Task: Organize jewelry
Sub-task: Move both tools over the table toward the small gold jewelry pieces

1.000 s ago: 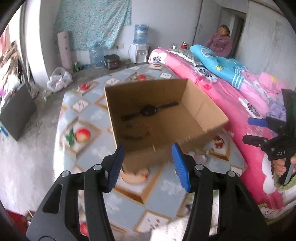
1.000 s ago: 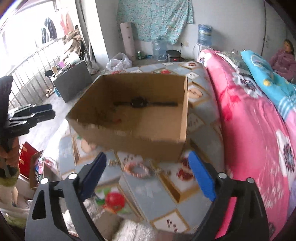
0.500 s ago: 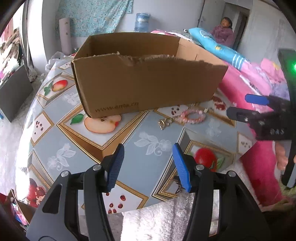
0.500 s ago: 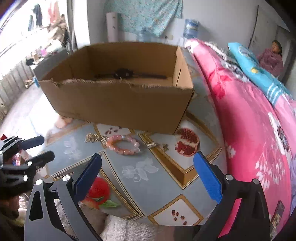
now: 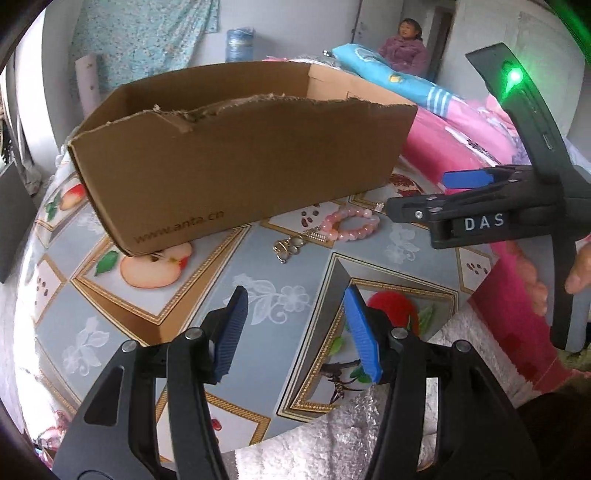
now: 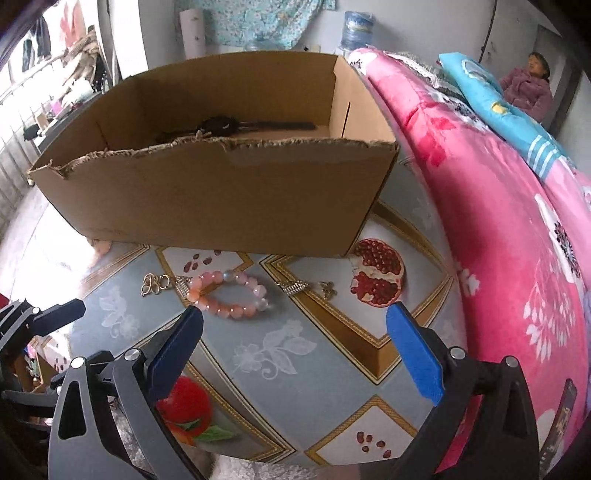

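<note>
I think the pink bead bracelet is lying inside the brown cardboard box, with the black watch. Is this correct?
Not quite. The pink bead bracelet lies outside the brown cardboard box, on the patterned tablecloth in front of it. The right wrist view shows it. The black watch is inside.

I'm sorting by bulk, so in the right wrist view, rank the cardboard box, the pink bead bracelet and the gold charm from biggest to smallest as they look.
1. cardboard box, far the largest
2. pink bead bracelet
3. gold charm, smallest

All lie at similar nearness, so the order is safe.

A pink floral bed (image 6: 498, 229) flanks the fruit-patterned table (image 6: 295, 350), with a water dispenser (image 6: 356, 27) against the pale wall.
</note>
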Demonstrator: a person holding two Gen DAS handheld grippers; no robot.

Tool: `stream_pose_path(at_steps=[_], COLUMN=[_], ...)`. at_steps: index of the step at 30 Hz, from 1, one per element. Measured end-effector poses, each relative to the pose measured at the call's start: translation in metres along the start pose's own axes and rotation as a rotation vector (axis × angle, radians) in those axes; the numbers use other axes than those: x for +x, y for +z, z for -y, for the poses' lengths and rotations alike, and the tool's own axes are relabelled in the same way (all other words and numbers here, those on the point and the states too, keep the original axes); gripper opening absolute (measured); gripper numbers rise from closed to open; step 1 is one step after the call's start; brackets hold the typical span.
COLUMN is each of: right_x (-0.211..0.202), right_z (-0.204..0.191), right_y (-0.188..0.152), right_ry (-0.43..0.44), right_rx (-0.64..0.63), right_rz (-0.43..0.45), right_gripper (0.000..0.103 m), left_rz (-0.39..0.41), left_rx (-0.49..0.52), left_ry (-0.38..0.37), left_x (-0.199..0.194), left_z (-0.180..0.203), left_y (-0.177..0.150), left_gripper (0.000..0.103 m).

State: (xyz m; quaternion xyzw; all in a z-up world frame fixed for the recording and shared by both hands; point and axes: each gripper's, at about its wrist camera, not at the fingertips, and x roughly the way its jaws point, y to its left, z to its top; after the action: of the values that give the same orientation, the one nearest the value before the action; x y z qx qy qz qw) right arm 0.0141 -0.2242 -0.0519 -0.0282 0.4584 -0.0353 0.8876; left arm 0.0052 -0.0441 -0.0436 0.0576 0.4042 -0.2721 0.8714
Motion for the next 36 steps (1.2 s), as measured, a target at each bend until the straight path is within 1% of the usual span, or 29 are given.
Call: stream_pose_path(at_steps=[7, 13, 19, 23, 26, 28, 29, 31, 33, 34, 36], right_x=[0.001, -0.001, -0.014, -0.017, -0.017, -0.018, -0.018, -0.017, -0.015, -0.012, -0.008], right_z=[-0.002, 0.004, 0.008, 0.011, 0.015, 0.016, 0.016, 0.017, 0.017, 0.018, 0.018], right_y=[0.0, -0.003, -0.011, -0.014, -0.017, -0.018, -0.018, -0.02, -0.021, -0.022, -0.021], right_ry=[0.001, 0.034, 0.071, 0.086, 0.128, 0.15, 0.168, 0.185, 0.216, 0.235, 0.261], right_rx=[0.01, 0.033, 0.018, 0.014, 0.027, 0.025, 0.018, 0.01, 0.008, 0.012, 0.014], right_rz=[0.008, 0.03, 0.089, 0.099, 0.091, 0.096, 0.098, 0.099, 0.094, 0.088, 0.077], right_gripper=[0.097, 0.097, 0.097, 0.097, 0.097, 0.093, 0.089, 0.085, 0.076, 0.073, 0.063], left_rz=[-0.003, -0.013, -0.02, -0.018, -0.006, -0.014, -0.018, -0.024, -0.025, -0.027, -0.04], left_rx=[0.01, 0.001, -0.016, -0.015, -0.004, 0.0, 0.001, 0.008, 0.021, 0.029, 0.041], left_ry=[-0.013, 0.015, 0.039, 0.052, 0.064, 0.066, 0.066, 0.064, 0.064, 0.06, 0.055], left_x=[0.003, 0.001, 0.001, 0.0, 0.001, 0.003, 0.004, 0.006, 0.008, 0.009, 0.015], left_z=[0.004, 0.004, 0.004, 0.003, 0.001, -0.002, -0.003, -0.005, -0.004, -0.004, -0.002], left_y=[-0.001, -0.002, 0.001, 0.004, 0.008, 0.012, 0.014, 0.017, 0.02, 0.022, 0.026], left_gripper=[0.053, 0.053, 0.053, 0.053, 0.053, 0.052, 0.052, 0.045, 0.042, 0.037, 0.033])
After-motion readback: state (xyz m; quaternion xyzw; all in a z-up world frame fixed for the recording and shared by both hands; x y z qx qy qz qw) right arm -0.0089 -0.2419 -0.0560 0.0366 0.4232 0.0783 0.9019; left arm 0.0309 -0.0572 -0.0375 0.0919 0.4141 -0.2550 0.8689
